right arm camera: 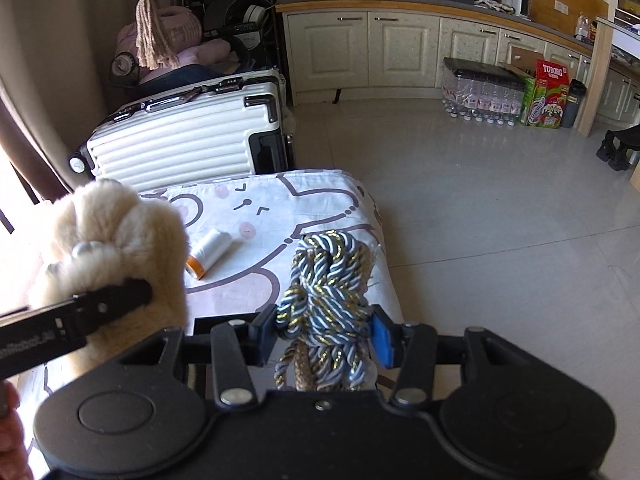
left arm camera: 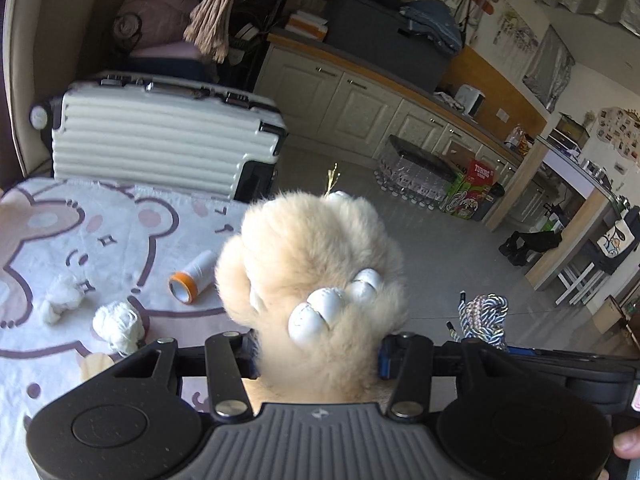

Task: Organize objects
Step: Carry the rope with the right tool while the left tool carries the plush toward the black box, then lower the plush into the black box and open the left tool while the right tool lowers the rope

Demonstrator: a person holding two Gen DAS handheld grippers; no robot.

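Left wrist view has the left gripper clamping a fluffy cream paw-shaped plush aloft while the right gripper clamps a blue-white-gold twisted rope bundle, both mid-carry, apparently awaiting a set-down spot.

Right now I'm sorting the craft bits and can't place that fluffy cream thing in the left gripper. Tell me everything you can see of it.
The fluffy paw is a cream, long-piled plush piece with rounded toe lobes and three glossy white claws on one side. The left gripper clamps its lower end between the fingers and holds it upright above the bear-print blanket, apart from the thread spool. Its base is hidden.
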